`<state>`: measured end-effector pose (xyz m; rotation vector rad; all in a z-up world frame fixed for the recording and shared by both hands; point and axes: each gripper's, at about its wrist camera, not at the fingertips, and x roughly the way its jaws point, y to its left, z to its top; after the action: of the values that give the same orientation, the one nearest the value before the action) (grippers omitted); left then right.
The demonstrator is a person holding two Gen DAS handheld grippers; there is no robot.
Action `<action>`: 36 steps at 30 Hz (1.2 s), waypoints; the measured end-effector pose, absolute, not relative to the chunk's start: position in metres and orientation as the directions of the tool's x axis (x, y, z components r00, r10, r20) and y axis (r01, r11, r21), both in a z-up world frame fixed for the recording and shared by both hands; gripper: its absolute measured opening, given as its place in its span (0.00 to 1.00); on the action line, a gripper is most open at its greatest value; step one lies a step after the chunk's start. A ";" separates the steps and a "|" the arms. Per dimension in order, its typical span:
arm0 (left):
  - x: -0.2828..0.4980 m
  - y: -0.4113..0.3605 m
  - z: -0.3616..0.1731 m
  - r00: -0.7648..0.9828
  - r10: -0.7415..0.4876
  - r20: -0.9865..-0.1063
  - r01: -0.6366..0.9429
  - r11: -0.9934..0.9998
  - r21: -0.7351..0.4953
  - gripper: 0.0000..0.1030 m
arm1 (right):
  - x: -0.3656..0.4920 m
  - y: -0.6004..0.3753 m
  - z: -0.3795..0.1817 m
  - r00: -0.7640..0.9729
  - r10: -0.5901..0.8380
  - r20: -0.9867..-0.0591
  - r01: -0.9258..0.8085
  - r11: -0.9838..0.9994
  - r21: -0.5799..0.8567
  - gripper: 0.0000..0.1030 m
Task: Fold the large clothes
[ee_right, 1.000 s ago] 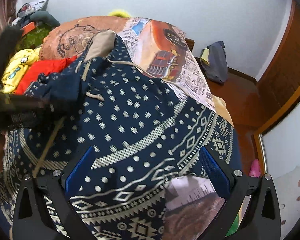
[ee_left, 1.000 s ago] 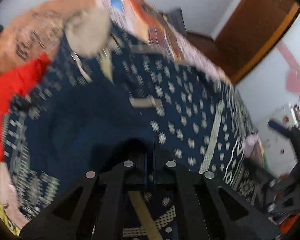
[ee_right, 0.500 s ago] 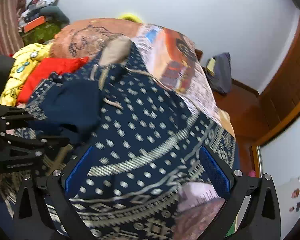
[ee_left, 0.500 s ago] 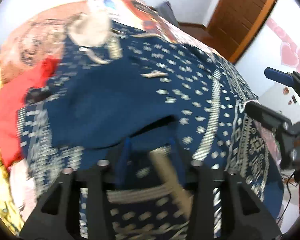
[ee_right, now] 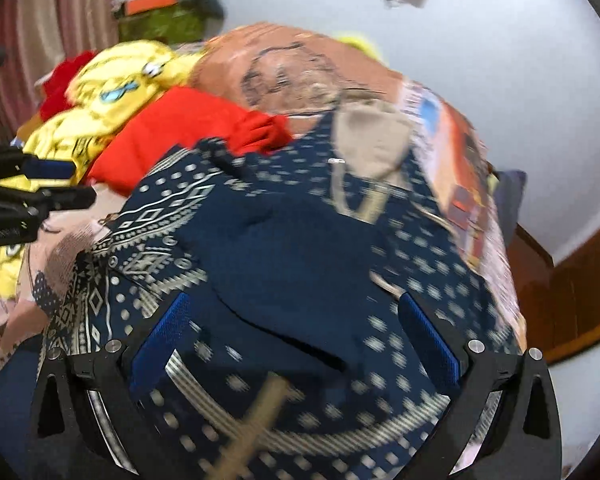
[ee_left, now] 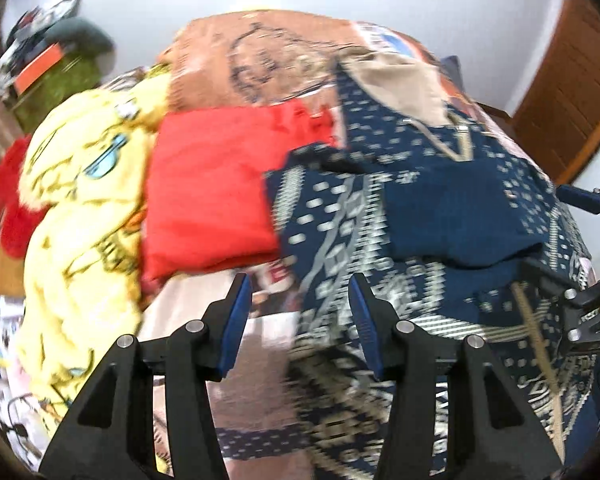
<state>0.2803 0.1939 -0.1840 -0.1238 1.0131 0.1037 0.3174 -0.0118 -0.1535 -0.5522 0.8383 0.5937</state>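
Our big blue hoodie (ee_right: 300,264) lies spread on the bed (ee_left: 268,60), with one sleeve (ee_left: 460,220) already folded across its middle. Our left gripper (ee_left: 296,320) and right gripper (ee_right: 292,344) both have their fingers open and hold nothing. We think most folds are still left to do.

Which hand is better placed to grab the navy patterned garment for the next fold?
Probably the right. The right gripper hangs open directly over the navy patterned garment, cloth below both pads. The left gripper, also open, sits at the garment's edge, partly over the bedspread near the red clothing.
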 end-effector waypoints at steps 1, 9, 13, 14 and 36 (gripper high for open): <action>0.277 0.200 -0.188 0.522 0.038 -0.852 -0.156 0.986 -0.051 0.48 | 0.319 -0.001 -0.161 0.516 0.256 -0.817 -0.687 0.694 -0.216 0.98; 0.268 0.221 -0.214 0.480 0.050 -0.876 -0.183 0.982 -0.045 0.48 | 0.335 0.054 -0.209 0.472 0.168 -0.866 -0.721 0.638 -0.269 0.76; 0.270 0.221 -0.221 0.469 0.034 -0.883 -0.187 0.980 -0.061 0.48 | 0.344 0.056 -0.215 0.428 0.189 -0.884 -0.733 0.645 -0.216 0.49; 0.271 0.221 -0.222 0.468 0.031 -0.883 -0.186 0.981 -0.063 0.48 | 0.346 0.055 -0.213 0.430 0.191 -0.882 -0.731 0.647 -0.216 0.36; 0.307 0.170 -0.224 0.447 0.061 -0.892 -0.148 0.989 -0.006 0.56 | 0.363 -0.107 -0.098 0.633 0.386 -0.672 -0.459 0.885 0.076 0.09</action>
<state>0.3071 0.1700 -0.2239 -0.0876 1.1000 0.1299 0.3632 -0.1066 -0.0977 -0.1052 0.7425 0.4841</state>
